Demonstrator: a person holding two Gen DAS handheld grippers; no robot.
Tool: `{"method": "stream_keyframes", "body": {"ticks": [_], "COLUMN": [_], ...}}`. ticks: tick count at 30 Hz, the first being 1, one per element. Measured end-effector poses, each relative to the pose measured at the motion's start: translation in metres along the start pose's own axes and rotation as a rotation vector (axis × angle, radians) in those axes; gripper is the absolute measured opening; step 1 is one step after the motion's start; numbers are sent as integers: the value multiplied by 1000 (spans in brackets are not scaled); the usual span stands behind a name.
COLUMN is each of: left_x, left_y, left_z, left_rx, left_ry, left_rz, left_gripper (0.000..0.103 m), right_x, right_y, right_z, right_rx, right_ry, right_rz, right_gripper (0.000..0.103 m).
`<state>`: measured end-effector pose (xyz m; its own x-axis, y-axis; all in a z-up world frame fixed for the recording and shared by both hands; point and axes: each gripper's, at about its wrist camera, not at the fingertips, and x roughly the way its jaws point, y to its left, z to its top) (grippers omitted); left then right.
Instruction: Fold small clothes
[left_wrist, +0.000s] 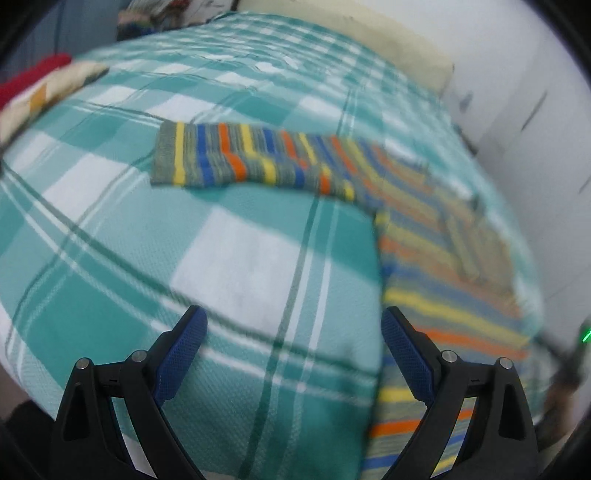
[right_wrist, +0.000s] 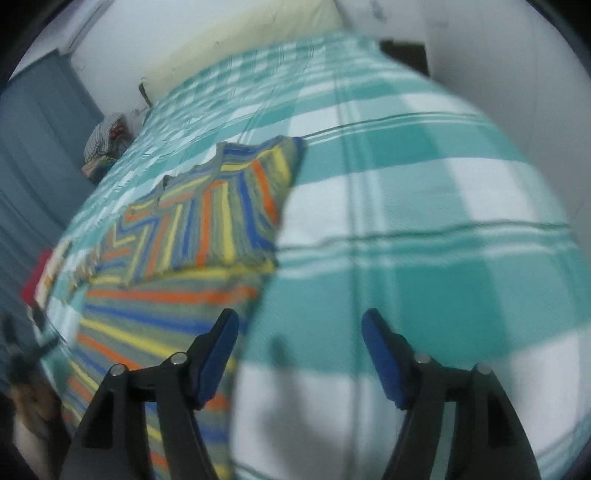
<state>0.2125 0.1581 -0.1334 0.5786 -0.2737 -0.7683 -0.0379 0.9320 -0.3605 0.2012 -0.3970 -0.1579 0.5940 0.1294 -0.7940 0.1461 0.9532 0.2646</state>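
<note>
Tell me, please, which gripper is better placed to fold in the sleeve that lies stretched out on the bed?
Left, probably. The outstretched sleeve lies ahead of the open left gripper. The right gripper, also open, faces the striped sweater's already folded side.

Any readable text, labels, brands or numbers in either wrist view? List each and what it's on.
None readable in either view.
Striped sweater: stripes only, no visible label.
Checked bedsheet: no print.
Folded pile at the bed edge: blurred, nothing legible.
Left gripper and right gripper: no markings visible.
</note>
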Motion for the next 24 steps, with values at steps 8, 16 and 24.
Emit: {"method": "stream_keyframes", "body": {"ticks": [8, 16, 24], "left_x": [18, 81, 63], "left_y": [94, 95, 90], "left_z": [119, 120, 143], "left_rx": [-172, -99, -95], "left_ry": [20, 105, 77], "left_rz": [114, 165, 291], "left_gripper": [97, 56, 2], "right_x": [-11, -2, -3], "right_y": [-25, -12, -14], "right_z": [-38, -42, -44], "right_rx": [33, -50, -44], "right_ry": [-99, -110, -120], "right_rz": [-8, -72, -68], "right_gripper": [73, 80, 80]}}
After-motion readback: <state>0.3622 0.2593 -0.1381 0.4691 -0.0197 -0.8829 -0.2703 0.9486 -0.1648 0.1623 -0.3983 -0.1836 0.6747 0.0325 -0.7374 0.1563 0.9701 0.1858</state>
